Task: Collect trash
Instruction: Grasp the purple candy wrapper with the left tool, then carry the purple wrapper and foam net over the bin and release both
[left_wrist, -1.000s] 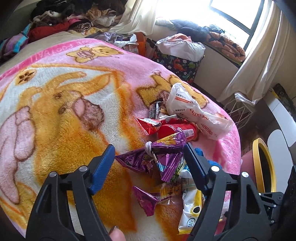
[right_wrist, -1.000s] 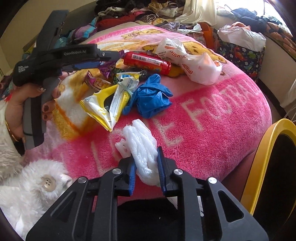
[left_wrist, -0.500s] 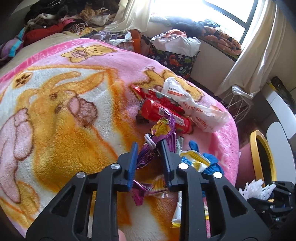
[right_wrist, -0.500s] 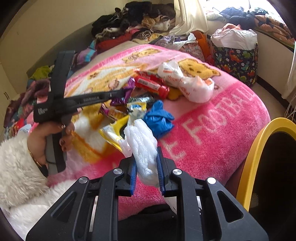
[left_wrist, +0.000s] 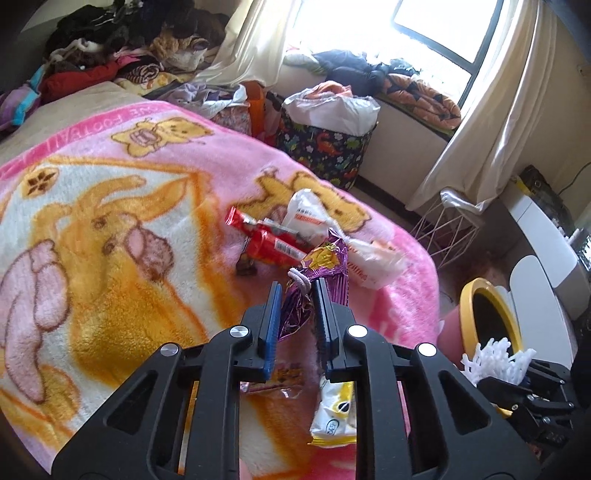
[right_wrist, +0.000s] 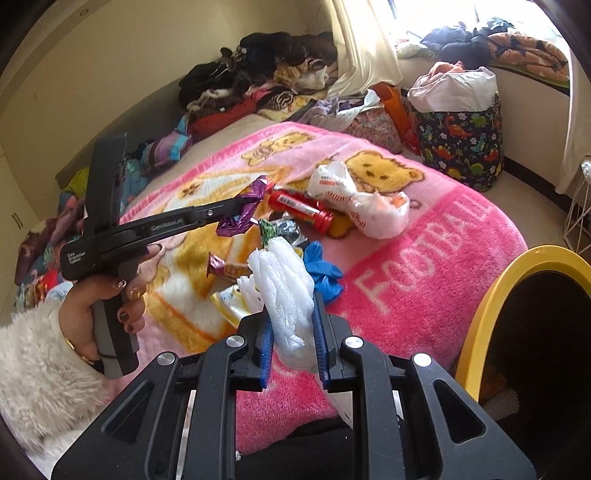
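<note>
Right wrist view takes in the bed under a pink fleece cartoon blanket, with the yellow-rimmed round bin beside its edge. Scattered on the blanket lie a white printed plastic bag, a red cylindrical tube and a blue crumpled glove. The right hand-held gripper pinches a white foam net sleeve. The left hand-held gripper clamps a shiny purple snack wrapper, raised above the blanket.

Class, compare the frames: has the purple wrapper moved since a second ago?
Yes. The purple wrapper, clamped in the left gripper, has risen off the pink blanket.
</note>
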